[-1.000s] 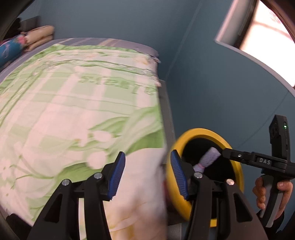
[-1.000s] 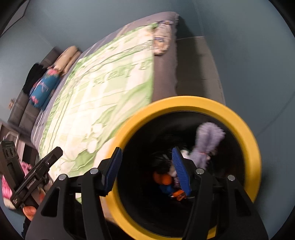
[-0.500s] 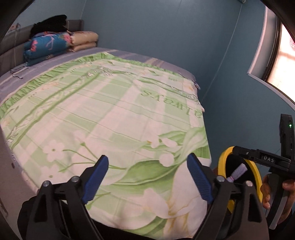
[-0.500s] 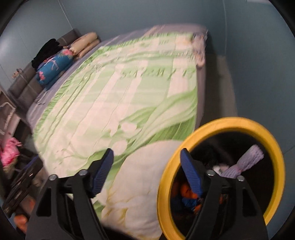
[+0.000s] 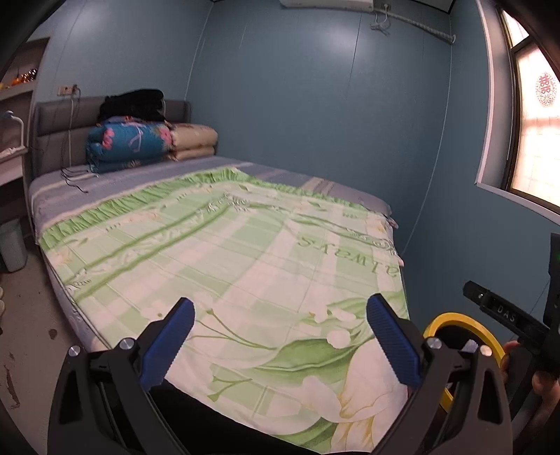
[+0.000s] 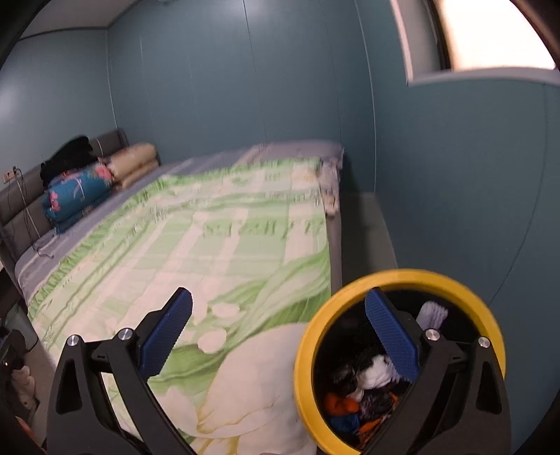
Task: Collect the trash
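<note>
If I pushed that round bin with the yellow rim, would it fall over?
Probably not easily. The bin has a wide round mouth and already holds crumpled trash, which likely steadies it. It looks like light plastic, so a push may slide it, and on its side it could roll.

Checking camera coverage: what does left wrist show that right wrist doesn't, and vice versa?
Left wrist only: the right gripper entering from the right edge with a hand on its handle, the wall unit at the top, and a pale bin on the floor at far left.

Right wrist only: the inside of the yellow-rimmed bin, holding white, orange and blue items.

Both: the bed with its green floral quilt, the folded blue and beige bedding at the headboard, blue walls, the window, and open, empty blue-padded jaws.
</note>
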A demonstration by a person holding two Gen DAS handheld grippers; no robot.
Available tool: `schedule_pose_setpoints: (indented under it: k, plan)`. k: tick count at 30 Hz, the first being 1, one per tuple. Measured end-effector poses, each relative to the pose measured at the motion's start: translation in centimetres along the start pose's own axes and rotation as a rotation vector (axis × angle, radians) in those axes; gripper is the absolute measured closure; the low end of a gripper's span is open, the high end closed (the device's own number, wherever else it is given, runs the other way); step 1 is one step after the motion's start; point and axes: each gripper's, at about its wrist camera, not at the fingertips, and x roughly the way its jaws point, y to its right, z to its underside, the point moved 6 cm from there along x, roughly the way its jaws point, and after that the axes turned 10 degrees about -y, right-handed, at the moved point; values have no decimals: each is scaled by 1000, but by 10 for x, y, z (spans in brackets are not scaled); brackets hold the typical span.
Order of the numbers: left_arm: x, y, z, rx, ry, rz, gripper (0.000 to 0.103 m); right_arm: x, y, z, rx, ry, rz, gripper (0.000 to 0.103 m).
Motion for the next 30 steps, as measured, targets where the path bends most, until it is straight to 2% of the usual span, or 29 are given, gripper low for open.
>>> schedule_pose_setpoints:
  k: [4,7,10,18,30]
  plan:
    - [-20,7,3,54,72,-31,8,-22,-8,6,-40,91,29,8]
    - [-27,12,7,42,74,-24,8,-31,-12,12,-67,134,74,8]
    - [-33,16,12,13,80,-15,8,-33,-11,19,-71,133,98,8]
    - [-40,34,24,96,108,-58,8,-30,-1,33,-34,125,104,8]
    - [-42,33,24,101,114,-64,8,-24,1,41,-17,93,87,8]
